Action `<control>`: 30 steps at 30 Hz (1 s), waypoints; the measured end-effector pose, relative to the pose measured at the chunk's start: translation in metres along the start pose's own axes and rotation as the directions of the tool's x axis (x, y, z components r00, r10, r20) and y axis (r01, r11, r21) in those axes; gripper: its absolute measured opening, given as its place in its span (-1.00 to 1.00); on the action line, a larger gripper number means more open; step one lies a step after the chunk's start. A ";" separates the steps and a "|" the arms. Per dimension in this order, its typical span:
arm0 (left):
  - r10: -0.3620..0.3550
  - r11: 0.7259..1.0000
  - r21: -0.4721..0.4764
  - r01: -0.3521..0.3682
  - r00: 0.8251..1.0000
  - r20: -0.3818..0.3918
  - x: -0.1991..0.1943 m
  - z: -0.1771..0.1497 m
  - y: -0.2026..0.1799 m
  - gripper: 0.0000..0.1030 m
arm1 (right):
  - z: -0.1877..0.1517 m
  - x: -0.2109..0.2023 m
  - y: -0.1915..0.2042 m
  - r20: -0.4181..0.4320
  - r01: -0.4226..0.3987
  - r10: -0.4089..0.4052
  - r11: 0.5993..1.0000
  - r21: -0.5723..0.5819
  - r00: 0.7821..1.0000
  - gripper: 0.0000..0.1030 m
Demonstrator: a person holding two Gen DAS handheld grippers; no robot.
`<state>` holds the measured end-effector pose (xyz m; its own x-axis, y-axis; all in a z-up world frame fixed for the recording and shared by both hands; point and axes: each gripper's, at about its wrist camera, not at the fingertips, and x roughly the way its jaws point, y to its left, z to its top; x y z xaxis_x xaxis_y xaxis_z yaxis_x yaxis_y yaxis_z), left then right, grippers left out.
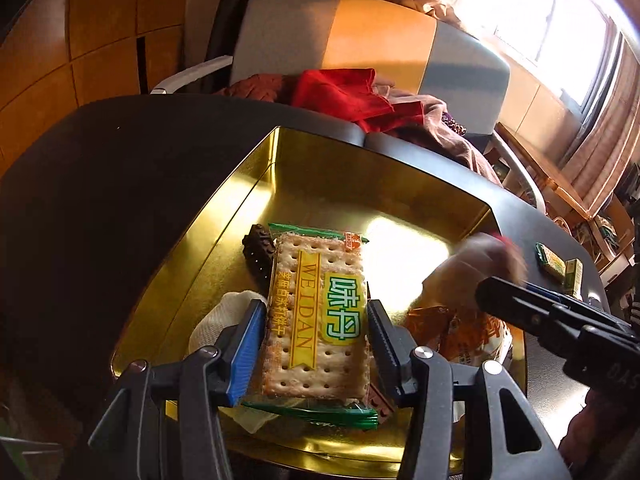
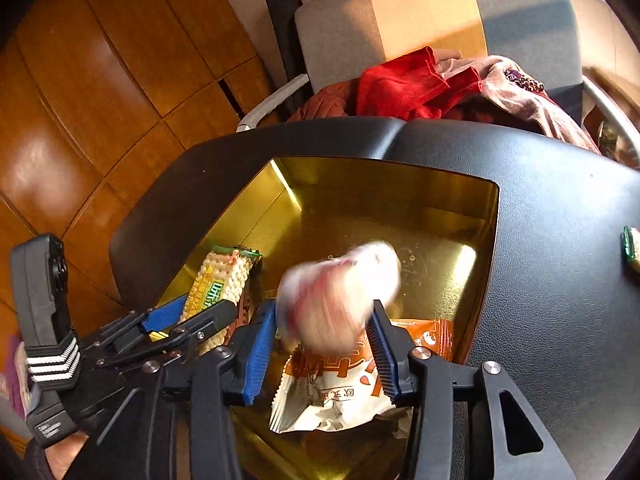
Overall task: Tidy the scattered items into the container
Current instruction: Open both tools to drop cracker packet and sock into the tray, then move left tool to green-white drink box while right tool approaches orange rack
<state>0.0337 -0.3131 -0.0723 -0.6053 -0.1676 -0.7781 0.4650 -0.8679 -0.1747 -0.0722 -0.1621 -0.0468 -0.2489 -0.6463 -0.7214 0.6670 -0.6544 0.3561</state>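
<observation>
A gold tin (image 1: 224, 216) (image 2: 400, 200) sits on the black table. My left gripper (image 1: 316, 312) is shut on a green-edged cracker packet (image 1: 320, 312) and holds it over the tin; the packet also shows in the right wrist view (image 2: 224, 280). My right gripper (image 2: 324, 320) holds a blurred white and pink packet (image 2: 340, 300) between its blue pads above the tin; the packet shows in the left wrist view (image 1: 476, 268) too. An orange and white snack bag (image 2: 340, 384) (image 1: 452, 332), a dark bar (image 1: 256, 256) and a white item (image 1: 224, 316) lie inside the tin.
Small green and yellow packets (image 1: 556, 264) lie on the table to the right of the tin; one shows at the right edge (image 2: 631, 248). A grey chair (image 1: 360, 36) with red cloth (image 1: 348, 92) stands behind the table. Wood panelling (image 2: 100, 80) is on the left.
</observation>
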 end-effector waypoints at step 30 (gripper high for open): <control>-0.278 0.900 0.325 0.291 0.957 -0.088 -0.034 -0.031 -0.181 0.17 | -0.147 -0.166 -0.189 0.139 0.157 -0.268 0.834 0.529 0.953 0.29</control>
<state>-0.0102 -0.1356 -0.0328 -0.6517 0.1221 -0.7486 0.0318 -0.9817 -0.1879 -0.0542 0.1266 -0.0819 -0.5136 -0.4952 -0.7007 0.1455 -0.8551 0.4977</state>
